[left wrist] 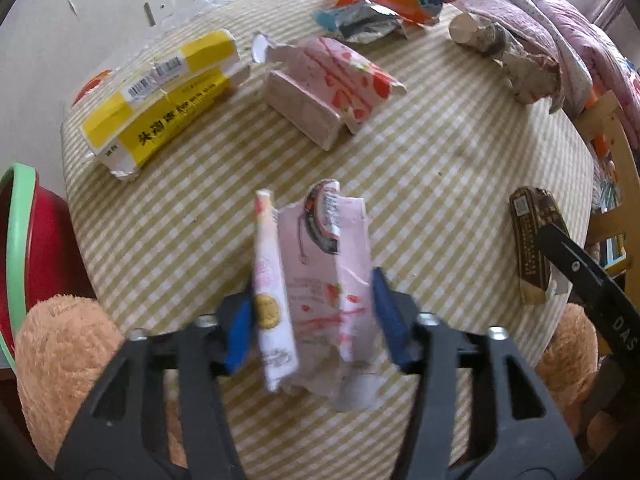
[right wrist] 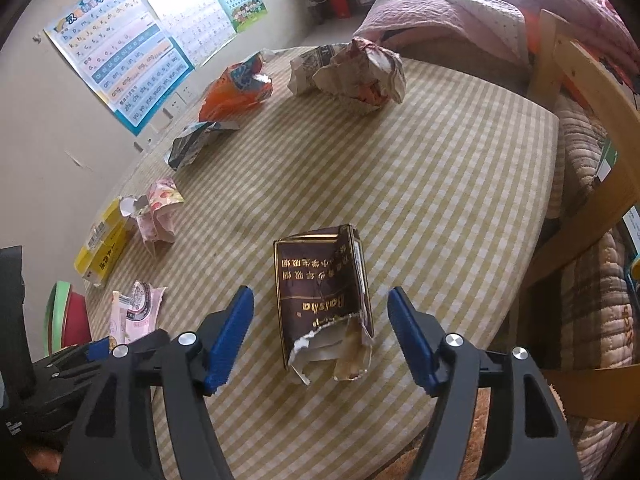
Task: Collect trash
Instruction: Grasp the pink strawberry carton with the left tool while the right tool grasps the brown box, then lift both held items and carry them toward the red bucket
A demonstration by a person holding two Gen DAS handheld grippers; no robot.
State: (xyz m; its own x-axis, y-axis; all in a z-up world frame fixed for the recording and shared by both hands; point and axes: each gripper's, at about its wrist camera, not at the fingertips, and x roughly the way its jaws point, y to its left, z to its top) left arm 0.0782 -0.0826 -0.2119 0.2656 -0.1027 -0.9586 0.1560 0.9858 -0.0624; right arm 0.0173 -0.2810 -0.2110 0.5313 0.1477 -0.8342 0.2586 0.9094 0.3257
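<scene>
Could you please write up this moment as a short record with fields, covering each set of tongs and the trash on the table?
left tongs: shut on pink wrapper
right tongs: open, straddling brown carton, not touching
table: checked yellow cloth
other trash: yellow box, pink strawberry carton, orange wrapper, silver foil wrapper, crumpled paper bag
bin: red, green rim, left of table

A checked yellow tablecloth [right wrist: 440,208] meets a pale wall with alphabet posters [right wrist: 132,60], pink quilts [right wrist: 452,4] piled behind
</scene>
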